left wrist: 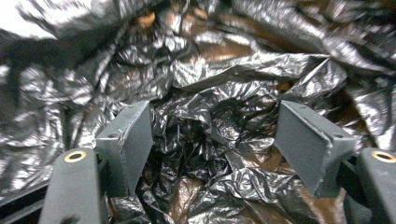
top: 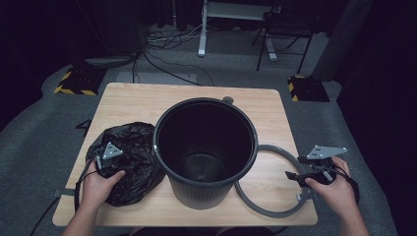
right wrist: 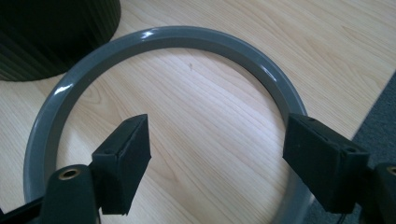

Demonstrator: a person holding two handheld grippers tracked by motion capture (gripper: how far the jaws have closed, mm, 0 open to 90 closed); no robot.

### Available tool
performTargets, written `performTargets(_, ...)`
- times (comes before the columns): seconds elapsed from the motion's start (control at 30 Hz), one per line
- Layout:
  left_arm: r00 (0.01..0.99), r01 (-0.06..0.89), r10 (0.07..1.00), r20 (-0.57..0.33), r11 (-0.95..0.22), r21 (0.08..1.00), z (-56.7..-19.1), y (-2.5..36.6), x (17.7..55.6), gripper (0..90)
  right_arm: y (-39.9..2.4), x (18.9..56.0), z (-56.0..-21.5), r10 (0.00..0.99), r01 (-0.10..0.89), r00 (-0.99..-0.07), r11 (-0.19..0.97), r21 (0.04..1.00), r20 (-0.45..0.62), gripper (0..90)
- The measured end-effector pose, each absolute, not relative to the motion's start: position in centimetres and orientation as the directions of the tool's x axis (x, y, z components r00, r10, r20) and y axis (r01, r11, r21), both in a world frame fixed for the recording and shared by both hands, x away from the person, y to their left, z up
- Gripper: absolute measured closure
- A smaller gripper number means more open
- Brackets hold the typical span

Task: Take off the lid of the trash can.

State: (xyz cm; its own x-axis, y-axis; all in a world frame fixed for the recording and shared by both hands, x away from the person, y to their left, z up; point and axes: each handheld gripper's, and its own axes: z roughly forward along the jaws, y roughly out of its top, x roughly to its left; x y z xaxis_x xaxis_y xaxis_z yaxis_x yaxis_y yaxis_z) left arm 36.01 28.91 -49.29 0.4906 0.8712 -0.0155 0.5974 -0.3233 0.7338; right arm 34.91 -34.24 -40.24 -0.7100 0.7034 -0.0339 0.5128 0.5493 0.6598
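Two grippers at work, one on each side of the black bin (top: 205, 150) that stands upright mid-table, mouth up, inside dark.

Left gripper (top: 107, 156): sits on the crumpled black bag (top: 129, 160), which lies on the table (top: 147, 101) just left of the bin and touches its wall. In the left gripper view the jaws stand wide apart, crinkled bag film (left wrist: 219, 140) bulging between them and all around. Pads do not press on it; the film sits loose in the gap. The left hand (top: 98, 184) holds the gripper body from below.

Right gripper (top: 301, 183): at the table's right front edge, over the grey ring (top: 275, 209). Ring lies flat on the wood, its left part tucked against the base of the bin. In the right gripper view the jaws are wide, one finger inside the ring's loop, the other above the ring's (right wrist: 159, 37) right-hand arc near the table edge. Whether that finger touches the ring I cannot tell; nothing is clamped. Bin wall (right wrist: 51, 32) shows at upper left of that view, grey carpet (right wrist: 378, 116) at right. The right hand (top: 334, 189) grips the body, grey three-cornered plate on top.

Floor past the table: cables, a chair (top: 285, 29), a desk leg (top: 202, 29).
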Motion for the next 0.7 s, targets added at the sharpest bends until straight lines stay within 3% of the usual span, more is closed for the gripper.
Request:
performTargets(0.1, 0.497, 0.625, 0.867, -0.022, -0.341, 0.702, -50.0, 28.8, 36.5, 31.7, -33.4, 35.0, -40.8, 0.698, 0.507, -0.716, 0.541, 0.671, -0.021, 24.6)
performTargets(0.43, 0.492, 0.596, 0.871, -0.005, -0.333, 0.731, -50.5, 28.7, 36.2, 31.1, -31.3, 34.6, -42.6, 0.681, 0.479, -0.731, 0.470, 0.741, 0.041, 28.2)
performTargets(0.7, 0.456, 0.617, 0.890, -0.013, -0.306, 0.725, -50.5, 28.8, 36.2, 25.3, -30.6, 34.2, -42.6, 0.674, 0.470, -0.739, 0.529, 0.706, -0.013, 28.4)
